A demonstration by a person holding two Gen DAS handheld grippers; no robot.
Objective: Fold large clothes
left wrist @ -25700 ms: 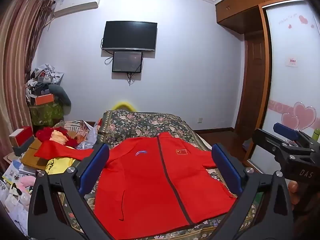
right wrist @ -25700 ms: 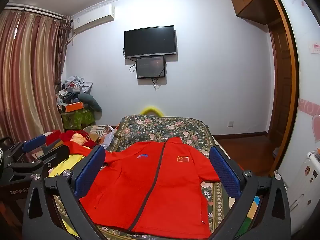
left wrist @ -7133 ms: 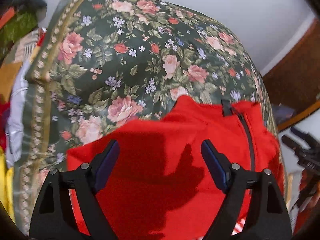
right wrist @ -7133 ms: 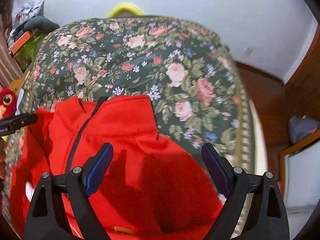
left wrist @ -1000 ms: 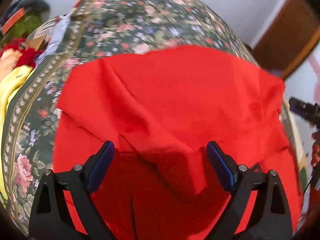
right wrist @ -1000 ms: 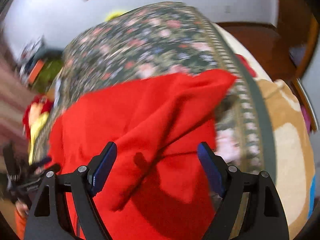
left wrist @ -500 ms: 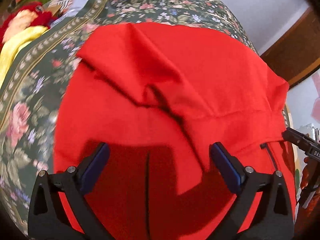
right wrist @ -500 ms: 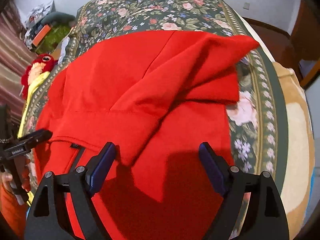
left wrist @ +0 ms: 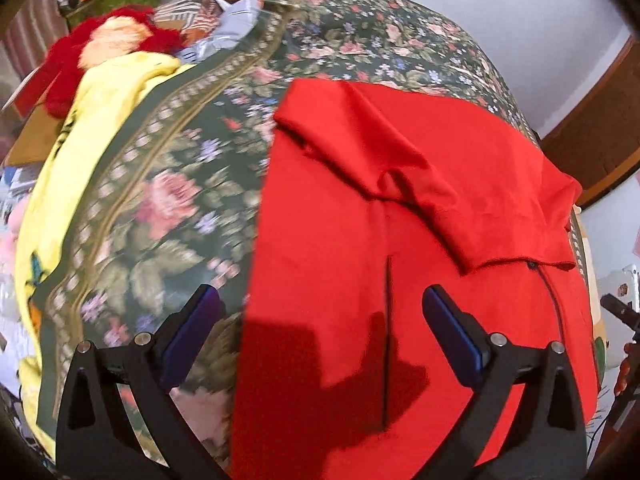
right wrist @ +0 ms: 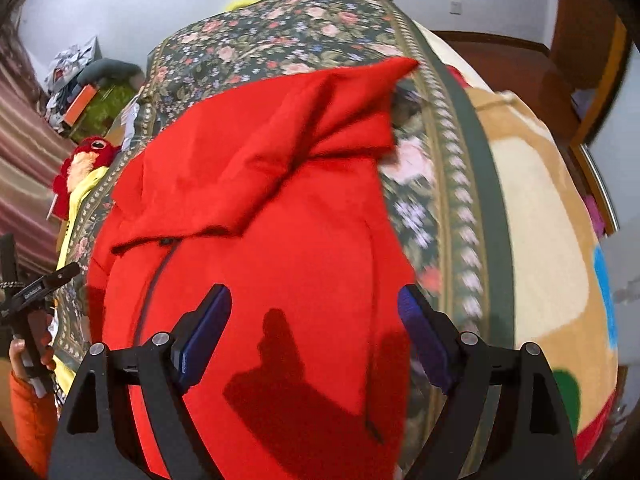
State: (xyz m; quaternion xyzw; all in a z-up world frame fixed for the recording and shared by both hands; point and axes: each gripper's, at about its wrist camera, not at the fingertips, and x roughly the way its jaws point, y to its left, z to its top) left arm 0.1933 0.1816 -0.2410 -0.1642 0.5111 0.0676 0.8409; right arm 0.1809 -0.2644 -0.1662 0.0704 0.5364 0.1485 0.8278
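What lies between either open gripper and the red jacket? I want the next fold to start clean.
Nothing visible. The left gripper and right gripper both hang open directly over the red jacket on the floral bedspread, with only air between.

Jacket [left wrist: 400, 248] lies on bedspread [left wrist: 168, 184], sleeves folded over its upper part. Plush toy [left wrist: 108, 36] sits beyond bedspread's left edge. Blanket [right wrist: 544, 216] lies right of bedspread.

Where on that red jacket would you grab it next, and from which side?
Probably the bottom hem of the red jacket, coming from the near edge of the bed. The top part is already folded down, so the lower half lies flat and free. Both the left hand-held gripper and the right hand-held gripper hover open above it.
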